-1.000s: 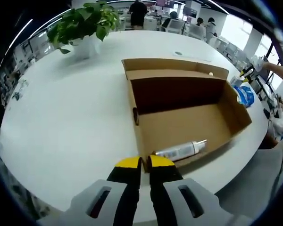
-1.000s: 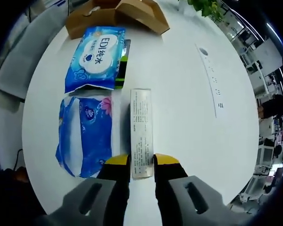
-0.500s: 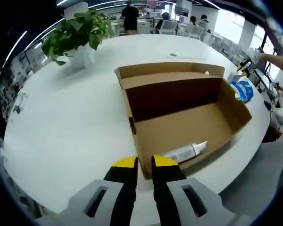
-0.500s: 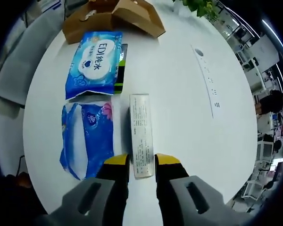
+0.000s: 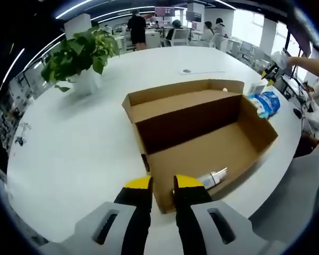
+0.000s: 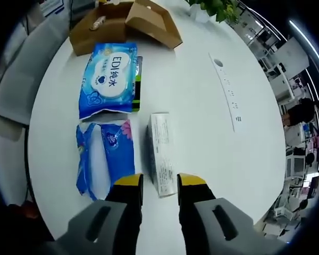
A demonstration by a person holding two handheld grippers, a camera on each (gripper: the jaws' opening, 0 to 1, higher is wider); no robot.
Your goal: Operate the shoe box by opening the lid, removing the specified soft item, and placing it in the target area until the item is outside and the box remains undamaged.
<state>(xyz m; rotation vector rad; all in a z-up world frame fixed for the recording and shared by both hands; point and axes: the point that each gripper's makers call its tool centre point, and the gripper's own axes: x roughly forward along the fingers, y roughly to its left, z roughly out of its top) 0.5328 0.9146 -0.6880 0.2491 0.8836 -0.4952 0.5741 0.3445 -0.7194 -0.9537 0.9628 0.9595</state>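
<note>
One blue pack [image 6: 107,81] reads "EDI 纯水".

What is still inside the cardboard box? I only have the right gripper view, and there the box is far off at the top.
Observer: In the left gripper view the open shoe box holds one white tube, lying against its near wall.
Operator: Where is the left claw?
Observer: The left claw is open, its tips either side of the box's near corner.
Operator: Anything beyond the box on that side?
Observer: A potted plant stands on the white table, past the box's far corner.
</note>
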